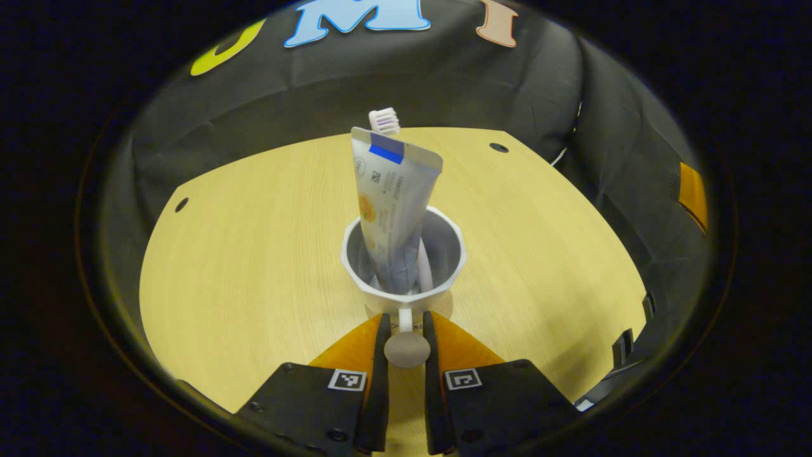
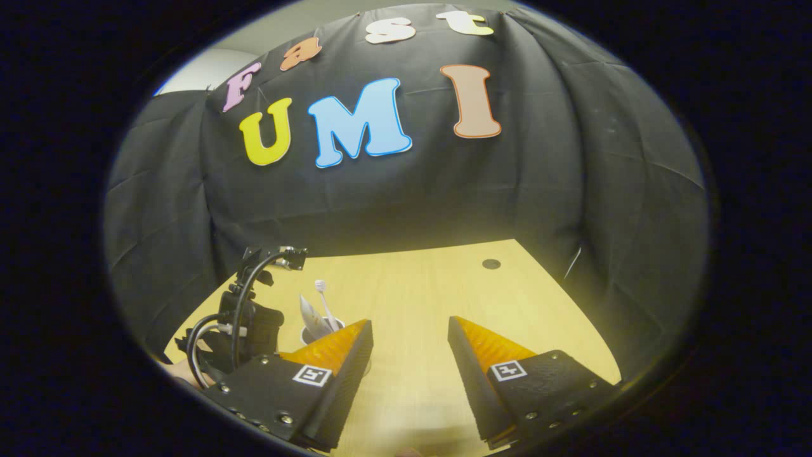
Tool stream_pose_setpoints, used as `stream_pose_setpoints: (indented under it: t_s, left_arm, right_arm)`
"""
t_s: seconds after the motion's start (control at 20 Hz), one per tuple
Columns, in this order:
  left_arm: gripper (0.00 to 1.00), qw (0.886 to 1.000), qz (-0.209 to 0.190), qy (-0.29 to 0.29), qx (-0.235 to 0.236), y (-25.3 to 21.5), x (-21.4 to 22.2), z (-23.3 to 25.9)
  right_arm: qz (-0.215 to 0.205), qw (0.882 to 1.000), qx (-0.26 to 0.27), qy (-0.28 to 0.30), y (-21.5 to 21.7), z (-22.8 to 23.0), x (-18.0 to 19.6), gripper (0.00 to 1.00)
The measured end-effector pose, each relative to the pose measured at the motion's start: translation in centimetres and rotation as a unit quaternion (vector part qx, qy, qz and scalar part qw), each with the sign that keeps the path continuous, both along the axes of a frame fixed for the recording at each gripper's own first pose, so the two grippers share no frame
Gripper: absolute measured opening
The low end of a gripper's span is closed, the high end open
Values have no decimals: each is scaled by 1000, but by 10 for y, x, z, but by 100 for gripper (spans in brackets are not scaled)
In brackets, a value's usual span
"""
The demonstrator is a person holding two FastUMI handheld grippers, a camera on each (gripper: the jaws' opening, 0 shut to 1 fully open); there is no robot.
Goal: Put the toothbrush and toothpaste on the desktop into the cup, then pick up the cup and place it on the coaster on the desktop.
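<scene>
While the left gripper (image 1: 406, 327) clamps the cup (image 1: 403, 261) handle, toothpaste (image 1: 393, 203) and toothbrush (image 1: 384, 120) stand inside; right gripper (image 2: 409, 336) hangs released above the worktop (image 2: 419, 285).

Left gripper view, centre: toothbrush (image 1: 384, 120) handle mostly hidden behind toothpaste (image 1: 392, 203); lower ends of both sunk out of sight inside cup (image 1: 404, 257). Coaster not distinguishable beneath cup. Right gripper view, lower left: cup (image 2: 317, 332) largely covered by own finger (image 2: 330, 355); toothpaste (image 2: 311, 312) too small to resolve.
</scene>
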State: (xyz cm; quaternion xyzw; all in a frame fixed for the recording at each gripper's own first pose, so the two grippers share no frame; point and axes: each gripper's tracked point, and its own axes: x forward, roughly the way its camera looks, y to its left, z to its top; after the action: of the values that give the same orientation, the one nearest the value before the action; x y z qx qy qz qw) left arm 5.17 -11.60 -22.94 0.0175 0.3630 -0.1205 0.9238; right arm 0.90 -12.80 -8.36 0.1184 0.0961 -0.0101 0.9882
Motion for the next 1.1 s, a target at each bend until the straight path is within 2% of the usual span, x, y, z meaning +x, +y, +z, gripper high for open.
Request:
stream_pose_setpoints:
  t_s: [0.1,0.15,0.2,0.25,0.3,0.35,0.4,0.45,0.5,0.55,0.6,0.65,0.7,0.8,0.85,0.9,1.1]
  left_arm:
    - [39,1000,6,-8,-2,2,-1,2]
    - [36,1000,8,-13,-3,1,-5,6]
    - [34,1000,8,-16,-7,1,-8,10]
    - [43,1000,10,-20,-12,-1,-11,12]
    - [48,1000,10,-25,-17,-1,-13,16]
    - [56,999,9,-31,-23,-4,-14,18]
    - [63,999,10,-38,-29,-4,-17,23]
    - [70,998,8,-47,-37,-5,-20,29]
    - [70,997,8,-57,-45,-6,-23,37]
    - [79,996,8,-71,-49,-3,-26,45]
    - [82,995,8,-85,-48,0,-29,54]
    - [80,994,11,-103,-47,4,-32,65]
    - [81,991,13,-123,-47,9,-34,77]
    - [83,986,17,-159,-48,18,-38,100]
    - [89,982,20,-180,-47,23,-40,111]
    - [96,978,21,-201,-45,28,-41,122]
    - [98,960,34,-274,-46,50,-48,170]
  right_arm:
    - [9,1000,-2,-4,-1,2,-1,71]
    - [13,1000,-3,-6,0,4,-1,71]
    - [17,1000,-4,-7,0,4,-1,76]
    - [21,1000,-5,-8,1,6,0,76]
    - [24,1000,-6,-10,2,7,-1,71]
    - [25,1000,-8,-12,3,10,0,76]
    - [26,1000,-10,-14,4,11,0,76]
    - [27,999,-12,-17,6,14,1,71]
    - [28,999,-15,-19,9,15,1,71]
    - [26,999,-20,-20,11,17,1,71]
    - [24,999,-24,-21,13,19,2,76]
    - [24,999,-27,-25,16,22,2,71]
    - [22,999,-31,-30,18,25,3,76]
    - [10,998,-42,-35,18,29,4,76]
    - [6,998,-44,-40,20,32,4,72]
    - [1,998,-47,-43,22,35,3,78]
    - [-21,996,-59,-57,28,46,-2,80]
